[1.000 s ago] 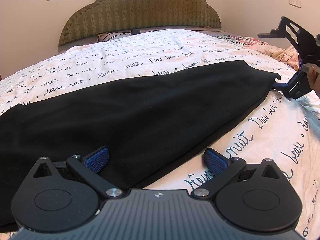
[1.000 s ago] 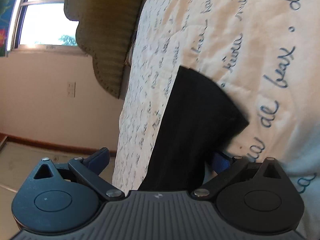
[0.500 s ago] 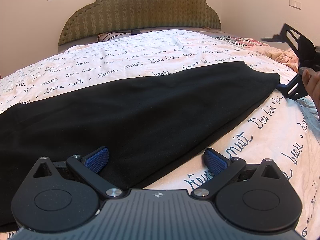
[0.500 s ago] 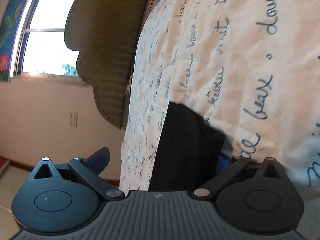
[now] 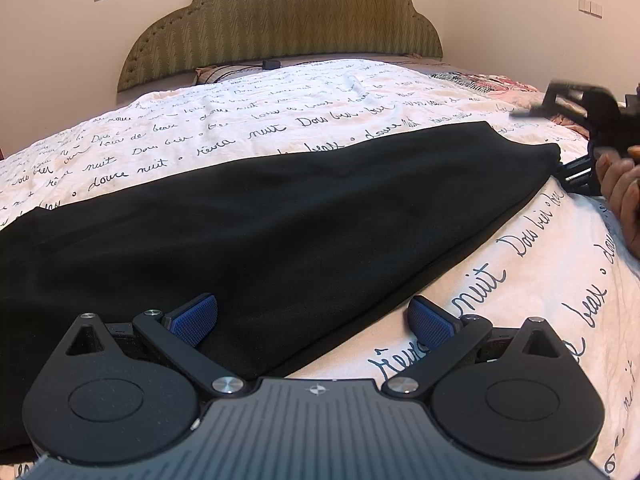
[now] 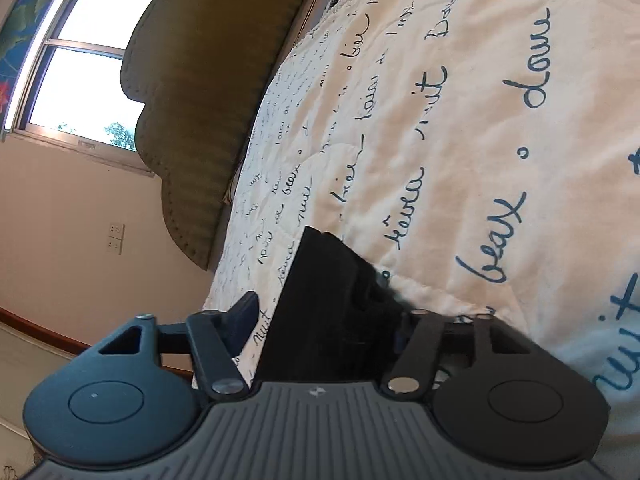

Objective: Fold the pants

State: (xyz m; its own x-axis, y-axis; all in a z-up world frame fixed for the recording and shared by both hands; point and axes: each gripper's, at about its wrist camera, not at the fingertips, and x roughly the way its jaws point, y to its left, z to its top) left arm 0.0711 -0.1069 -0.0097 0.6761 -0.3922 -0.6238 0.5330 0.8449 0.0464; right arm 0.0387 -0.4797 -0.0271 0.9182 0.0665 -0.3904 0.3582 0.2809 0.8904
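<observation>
Black pants (image 5: 300, 208) lie flat and lengthwise across the bed, running from the left edge to a narrow end at the right. My left gripper (image 5: 314, 312) is open and low over their near edge, its left pad (image 5: 196, 316) above the black cloth and its right pad over the bedcover. My right gripper (image 5: 576, 168), held by a hand (image 5: 620, 188), is at the pants' narrow right end. In the right wrist view that end (image 6: 320, 272) sits between the jaws of the right gripper (image 6: 324, 320), which are closing. A strip of bedcover still shows between the left finger (image 6: 244, 312) and the cloth.
The bedcover (image 5: 520, 280) is cream with blue handwriting print. A green padded headboard (image 5: 288, 20) stands at the far end, with a patterned cloth (image 5: 480, 78) at the bed's far right. The right wrist view shows a window (image 6: 80, 80) and the floor beside the bed.
The right gripper's jaws have narrowed around the end of the pants, and it has tilted and edged closer to the cloth. The left gripper and the pants have not moved.
</observation>
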